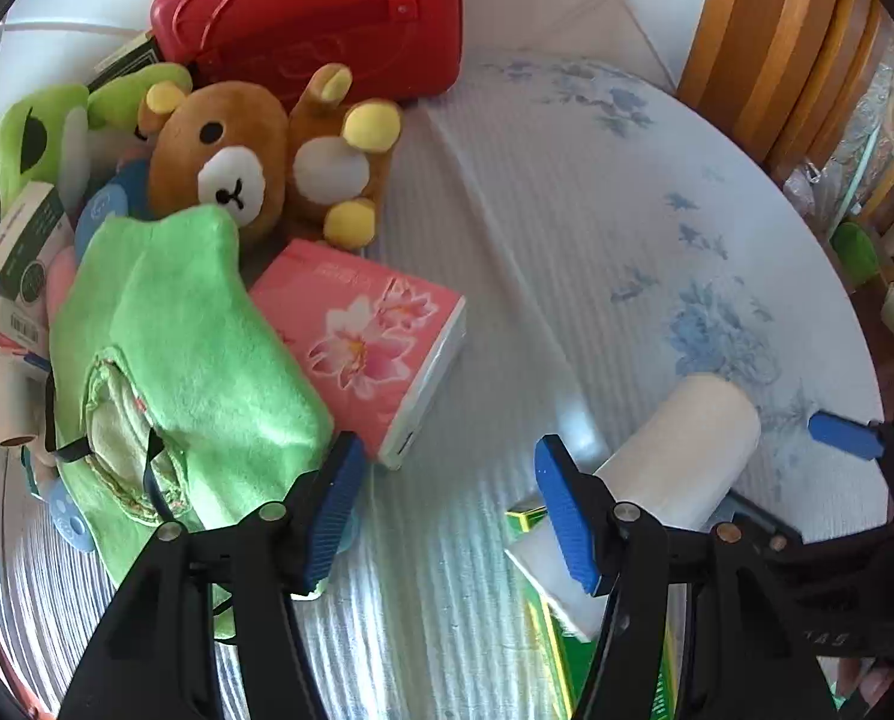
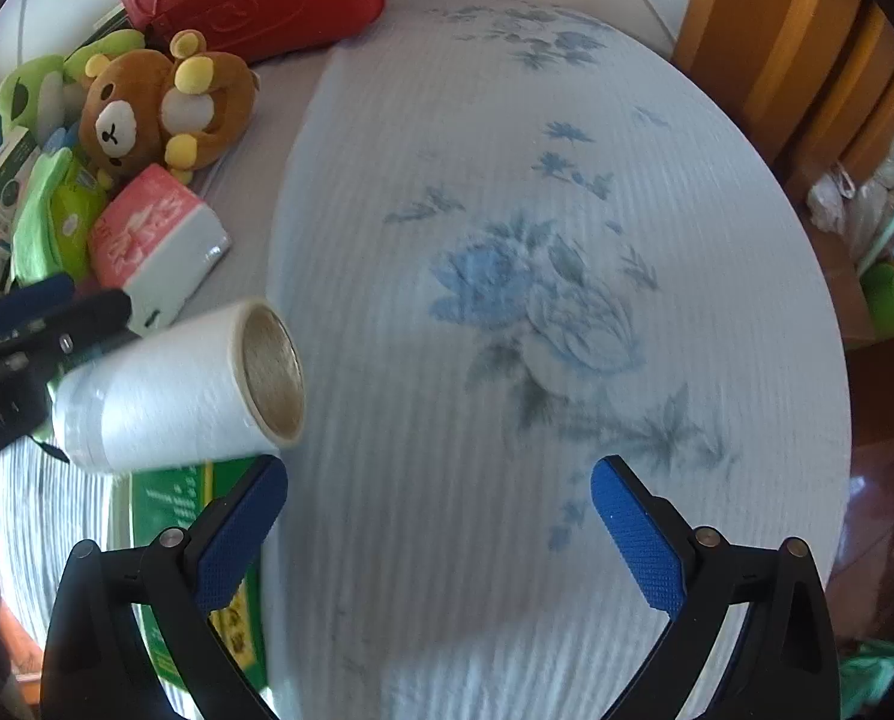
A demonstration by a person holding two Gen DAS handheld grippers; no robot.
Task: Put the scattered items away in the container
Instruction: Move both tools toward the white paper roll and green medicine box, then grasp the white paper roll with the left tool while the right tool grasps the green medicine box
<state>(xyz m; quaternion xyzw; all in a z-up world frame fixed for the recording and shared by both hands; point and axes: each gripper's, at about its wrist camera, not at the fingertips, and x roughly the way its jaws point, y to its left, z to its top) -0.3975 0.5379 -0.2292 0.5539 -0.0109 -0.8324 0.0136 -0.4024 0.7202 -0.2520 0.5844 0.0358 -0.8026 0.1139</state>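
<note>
A white roll with a cardboard core lies across a green box on the table; it also shows in the left wrist view. My left gripper is open and empty, its right finger just beside the roll's near end. My right gripper is open and empty, to the right of the roll, above the floral cloth. A red case stands at the back left. A brown bear plush, a pink tissue pack and a green towel lie piled in front of it.
A green frog plush and small cartons lie at the far left. The round table with a blue floral cloth ends at the right, where wooden furniture stands. My right gripper also shows in the left wrist view.
</note>
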